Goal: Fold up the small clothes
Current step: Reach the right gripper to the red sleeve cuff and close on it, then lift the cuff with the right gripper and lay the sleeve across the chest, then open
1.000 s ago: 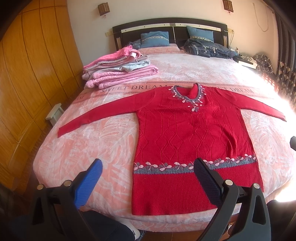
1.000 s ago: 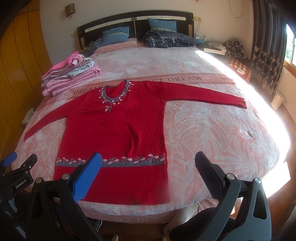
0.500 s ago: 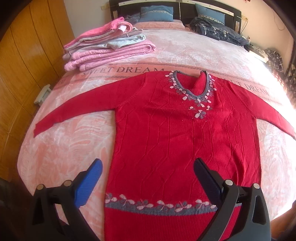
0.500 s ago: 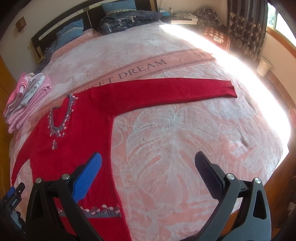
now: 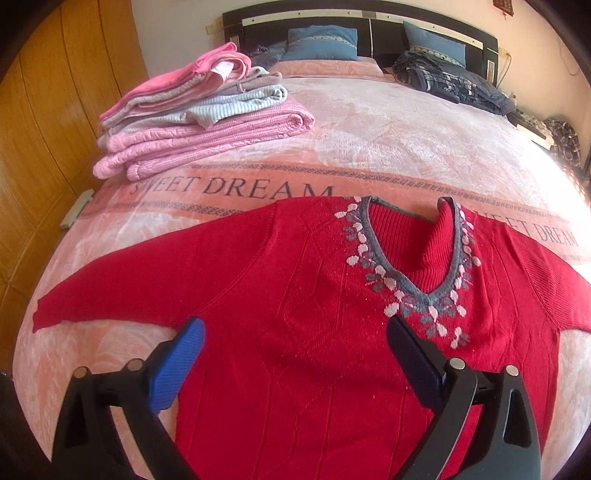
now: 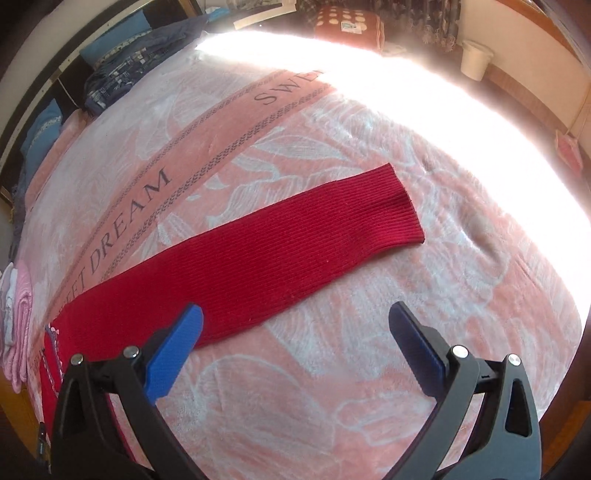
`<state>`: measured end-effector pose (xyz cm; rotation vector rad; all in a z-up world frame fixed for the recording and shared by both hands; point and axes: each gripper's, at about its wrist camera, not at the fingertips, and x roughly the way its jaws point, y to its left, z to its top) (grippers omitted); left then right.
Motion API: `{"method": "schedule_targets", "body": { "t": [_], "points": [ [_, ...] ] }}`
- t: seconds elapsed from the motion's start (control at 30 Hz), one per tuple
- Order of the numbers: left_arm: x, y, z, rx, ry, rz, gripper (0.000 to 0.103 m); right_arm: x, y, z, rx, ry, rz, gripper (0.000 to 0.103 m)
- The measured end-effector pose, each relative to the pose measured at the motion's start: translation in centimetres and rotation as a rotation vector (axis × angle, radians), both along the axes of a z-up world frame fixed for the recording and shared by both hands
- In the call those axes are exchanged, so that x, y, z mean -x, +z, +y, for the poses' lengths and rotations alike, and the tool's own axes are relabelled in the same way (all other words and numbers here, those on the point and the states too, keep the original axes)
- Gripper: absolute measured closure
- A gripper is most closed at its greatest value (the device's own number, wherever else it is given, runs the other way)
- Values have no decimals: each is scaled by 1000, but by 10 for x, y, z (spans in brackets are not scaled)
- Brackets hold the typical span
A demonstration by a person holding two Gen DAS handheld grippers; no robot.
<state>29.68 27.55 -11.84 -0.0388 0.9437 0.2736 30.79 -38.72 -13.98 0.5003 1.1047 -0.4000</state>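
A red sweater [image 5: 314, 302] lies spread flat, front up, on a pink blanket [image 5: 388, 147] that covers the bed, and everything else sits in relation to it. Its grey V-neck trim with pale leaf shapes points toward the sweater's hem, and just past the collar the blanket's printed band reads "SWEET DREAM". The left gripper [image 5: 293, 345] hangs over the sweater's chest with its jaws spread wide and nothing between them; one blue pad [image 5: 177, 369] sits above the side seam under the sweater's outstretched sleeve, the other dark pad close below the neckline's point. That sleeve runs out flat across the blanket to its cuff. Beyond the sweater's shoulder on that side, well apart from it, stands a stack of folded clothes [image 5: 199, 114] in pinks and pale grey. Farther past the collar, by the dark headboard [image 5: 369, 22], lie blue pillows [image 5: 321, 42] and a heap of dark plaid fabric [image 5: 454, 83]. The right gripper [image 6: 295, 332] is also released and empty, held above the sweater's other sleeve [image 6: 258, 258], which lies straight and flat with its ribbed cuff toward the sunlit edge of the bed; its left pad overlaps the sleeve's lower edge, while the other is over bare blanket.
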Motion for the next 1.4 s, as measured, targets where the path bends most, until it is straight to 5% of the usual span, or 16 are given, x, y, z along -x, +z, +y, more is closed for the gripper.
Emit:
{"method": "schedule_targets", "body": {
  "t": [0.4,0.47,0.53,0.7,0.93,1.13,1.4],
  "points": [
    [-30,-32,-2,38,32,30,4,-7,-39,-78,-63,-104,-4,4],
    [-30,-35,-2,22,35,35,4,-6,-44,-86,-74,-112,-4,8],
    [-30,-38,-1,19,48,43,4,-5,-54,-94,-112,-127,4,34],
    [-33,-43,-3,22,63,54,4,-7,-63,-94,-107,-129,2,39],
    [-35,-45,-18,-24,11,43,4,-16,-58,-83,-50,-50,-35,86],
    [-33,-43,-10,-6,29,51,4,-15,-35,-67,-12,-37,-106,92],
    [-36,-43,21,43,86,61,4,-38,-4,10,76,121,-159,93]
  ]
}}
